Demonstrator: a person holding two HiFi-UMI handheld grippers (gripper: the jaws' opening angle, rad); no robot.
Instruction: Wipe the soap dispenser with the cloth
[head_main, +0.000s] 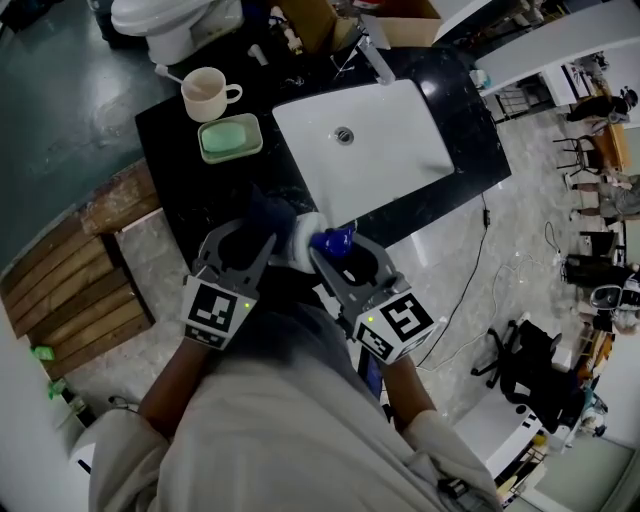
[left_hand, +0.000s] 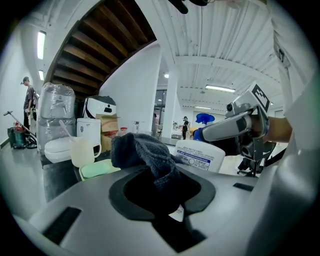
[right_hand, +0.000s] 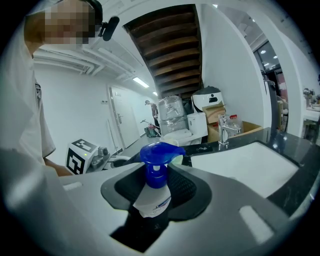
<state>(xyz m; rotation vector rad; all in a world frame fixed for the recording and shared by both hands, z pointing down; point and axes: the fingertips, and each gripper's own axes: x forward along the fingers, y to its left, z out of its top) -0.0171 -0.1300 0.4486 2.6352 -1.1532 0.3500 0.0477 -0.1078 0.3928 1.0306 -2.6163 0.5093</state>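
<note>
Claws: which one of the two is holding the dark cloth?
The left claw. It pinches the dark cloth, while the right claw grips the soap dispenser with the blue pump.

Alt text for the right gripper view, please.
The right gripper holds a blue-topped white soap dispenser between its jaws. Beyond it, a white sink with a faucet sits in a dark counter.

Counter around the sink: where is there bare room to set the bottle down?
Bare black counter lies in front of the soap dish, left of the sink, and a strip right of it. Crowded behind: cup, faucet.
</note>
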